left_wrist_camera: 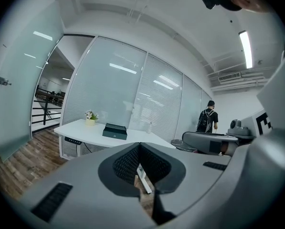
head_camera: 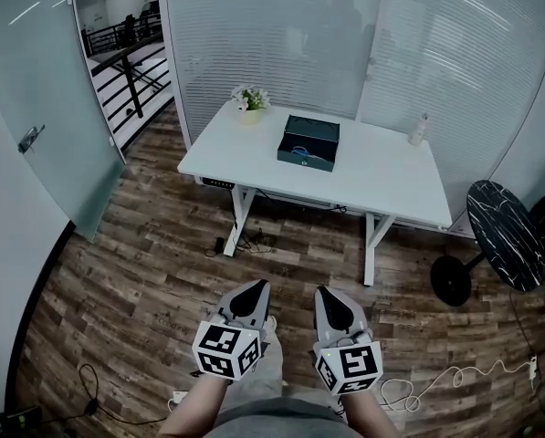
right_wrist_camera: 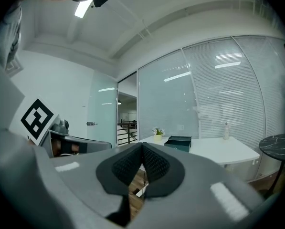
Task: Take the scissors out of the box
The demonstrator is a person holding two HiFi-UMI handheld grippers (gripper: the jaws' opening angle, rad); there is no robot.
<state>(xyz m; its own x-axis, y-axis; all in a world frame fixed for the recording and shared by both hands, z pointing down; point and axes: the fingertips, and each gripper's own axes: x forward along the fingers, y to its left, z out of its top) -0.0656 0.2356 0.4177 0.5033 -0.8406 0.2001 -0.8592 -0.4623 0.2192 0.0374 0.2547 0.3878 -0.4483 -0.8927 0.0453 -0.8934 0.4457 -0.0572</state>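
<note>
Standing well back from the white table [head_camera: 382,176], the person is holding both grippers low at bottom centre of the head view. The left gripper [head_camera: 252,290] and right gripper [head_camera: 330,296] are each keeping jaws pressed together, w/ nothing between. The dark box [head_camera: 309,142] is sitting at upper centre on the table; the scissors aren't clearly showing, prob. inside it. Risk: arriving w/ jaws unopened, the person would be shoving the light box across the tabletop instead of reaching in.

One desk [head_camera: 372,179], one box [head_camera: 309,142], one potted plant [head_camera: 250,100], one bottle [head_camera: 420,129], two grippers [head_camera: 252,292] [head_camera: 332,295]
</note>
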